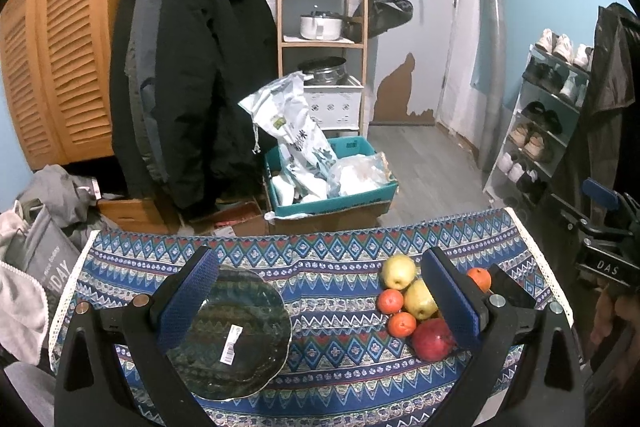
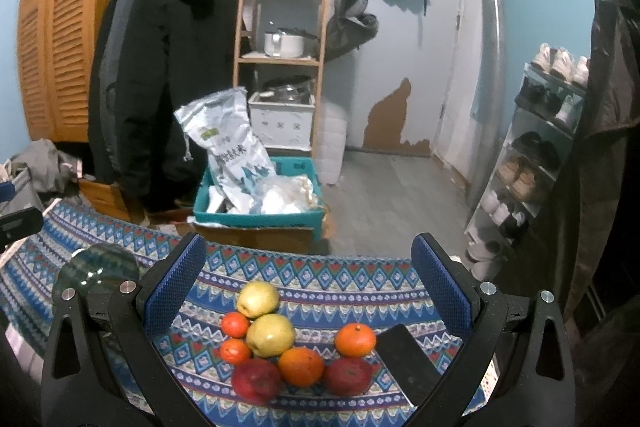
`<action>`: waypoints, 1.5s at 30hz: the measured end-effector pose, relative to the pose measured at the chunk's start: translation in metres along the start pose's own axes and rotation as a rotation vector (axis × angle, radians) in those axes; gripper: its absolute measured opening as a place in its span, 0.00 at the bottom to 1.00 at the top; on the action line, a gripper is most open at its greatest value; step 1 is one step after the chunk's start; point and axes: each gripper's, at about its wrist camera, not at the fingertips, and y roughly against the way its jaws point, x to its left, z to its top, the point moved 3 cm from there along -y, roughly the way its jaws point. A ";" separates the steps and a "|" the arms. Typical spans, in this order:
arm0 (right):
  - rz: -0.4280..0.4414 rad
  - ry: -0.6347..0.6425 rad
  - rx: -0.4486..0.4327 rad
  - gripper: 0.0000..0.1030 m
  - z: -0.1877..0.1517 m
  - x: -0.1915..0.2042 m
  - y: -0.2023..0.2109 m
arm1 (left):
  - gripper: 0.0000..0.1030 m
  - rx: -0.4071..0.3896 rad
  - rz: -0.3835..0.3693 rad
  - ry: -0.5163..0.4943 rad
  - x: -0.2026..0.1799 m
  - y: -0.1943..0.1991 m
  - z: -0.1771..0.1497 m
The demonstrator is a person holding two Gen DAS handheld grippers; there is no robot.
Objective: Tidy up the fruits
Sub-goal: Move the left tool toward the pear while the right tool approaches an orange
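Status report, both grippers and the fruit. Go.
Left gripper open over plate, empty. Right gripper open above fruit pile. Dark phone lying beside the fruit.

the bench wears a woven patterned cloth (image 1: pixel 340 359), matt, with a lace edge. the plate (image 1: pixel 236 339) is dark glossy glass bearing a paper sticker. the left tongs (image 1: pixel 320 291) and right tongs (image 2: pixel 308 287) have matt black plastic arms, textured blue pads and metal screws. the red apples (image 2: pixel 256 381) and yellow pears (image 2: pixel 270 335) look smooth-skinned.
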 end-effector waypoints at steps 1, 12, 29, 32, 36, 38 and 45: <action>-0.005 -0.006 0.012 0.98 -0.001 -0.003 -0.003 | 0.99 0.006 -0.002 -0.005 -0.002 -0.003 -0.001; -0.051 -0.043 0.143 0.98 -0.027 -0.033 -0.032 | 0.99 0.117 -0.048 -0.053 -0.028 -0.043 -0.016; -0.061 -0.145 0.365 0.98 -0.080 -0.072 -0.080 | 0.99 0.293 -0.076 -0.082 -0.064 -0.112 -0.048; -0.064 -0.155 0.390 0.98 -0.086 -0.075 -0.089 | 0.99 0.308 -0.073 -0.086 -0.068 -0.123 -0.050; -0.079 -0.150 0.430 0.98 -0.094 -0.076 -0.109 | 0.99 0.330 -0.061 -0.108 -0.074 -0.141 -0.052; -0.081 -0.149 0.450 0.98 -0.098 -0.077 -0.120 | 0.99 0.339 -0.063 -0.110 -0.077 -0.149 -0.053; -0.065 -0.137 0.540 0.98 -0.113 -0.078 -0.165 | 0.99 0.405 -0.089 -0.074 -0.087 -0.190 -0.057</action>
